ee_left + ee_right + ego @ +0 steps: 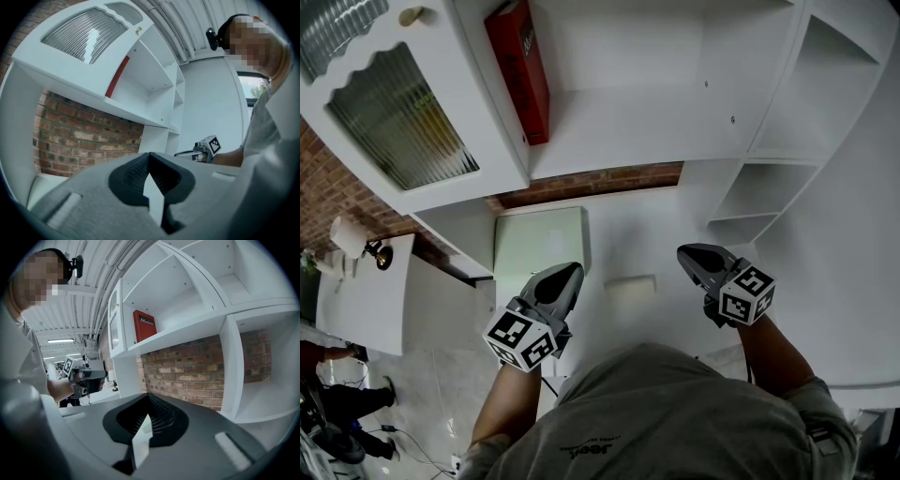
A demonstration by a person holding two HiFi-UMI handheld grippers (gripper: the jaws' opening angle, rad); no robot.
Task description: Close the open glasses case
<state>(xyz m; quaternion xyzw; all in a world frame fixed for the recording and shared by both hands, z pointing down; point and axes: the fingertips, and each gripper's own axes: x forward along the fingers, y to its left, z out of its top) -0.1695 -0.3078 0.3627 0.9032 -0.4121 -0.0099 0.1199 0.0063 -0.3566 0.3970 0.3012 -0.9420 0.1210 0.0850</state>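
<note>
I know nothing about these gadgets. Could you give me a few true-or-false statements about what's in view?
1. A red book stands on the white shelf unit. True.
2. The left hand-held gripper is holding a glasses case. False: its jaws are together with nothing between them.
3. There is a brick wall behind the shelf unit. True.
4. The two hand-held grippers touch each other. False: the right hand-held gripper is apart from the left, with a small pale object on the desk between them.
5. Both hand-held grippers are wide open. False: both are shut.
</note>
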